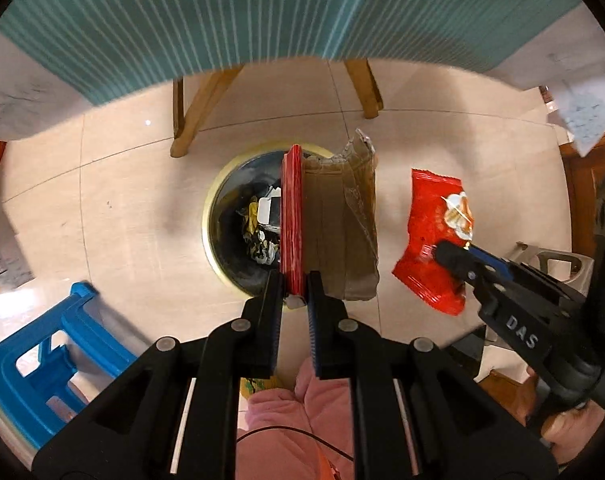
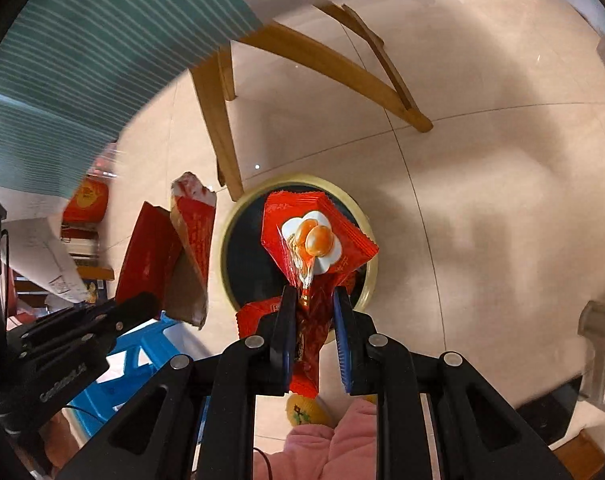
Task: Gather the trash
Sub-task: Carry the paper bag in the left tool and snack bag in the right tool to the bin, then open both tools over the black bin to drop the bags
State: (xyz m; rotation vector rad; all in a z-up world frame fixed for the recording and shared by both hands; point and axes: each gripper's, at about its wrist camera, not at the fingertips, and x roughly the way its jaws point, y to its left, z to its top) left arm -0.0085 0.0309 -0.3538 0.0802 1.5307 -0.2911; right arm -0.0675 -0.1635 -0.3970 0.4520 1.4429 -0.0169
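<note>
**Holding trash over the bin, both claws loaded**

Hanging above the floor, the left claw (image 1: 295, 282) points straight down w/ its jaws clamped on the edge of a flattened cardboard box (image 1: 326, 224), red on one face, brown on the other. The box hangs upright over the right part of the trash bin (image 1: 222, 216), a round bin w/ a pale yellow rim and a dark liner; some trash already lies inside, too small to make out.

The right claw (image 2: 314, 300) is shut on a red snack wrapper (image 2: 318, 236) printed w/ a fried-egg pic. Seen from the right wrist cam, the crumpled lower part of the wrapper sits between the blue pads and the rest fans out in front of the bin's opening. From the left wrist cam the wrapper hangs to the right of the box, apart from it.

Nearby: wooden chair legs (image 1: 190, 116) beyond the bin, a teal striped cloth (image 1: 222, 12) higher up, a blue plastic stool (image 1: 50, 364) at lower left. Pink sleeve (image 1: 302, 420) shows below the left claw. Floor is beige tile (image 1: 122, 208).
</note>
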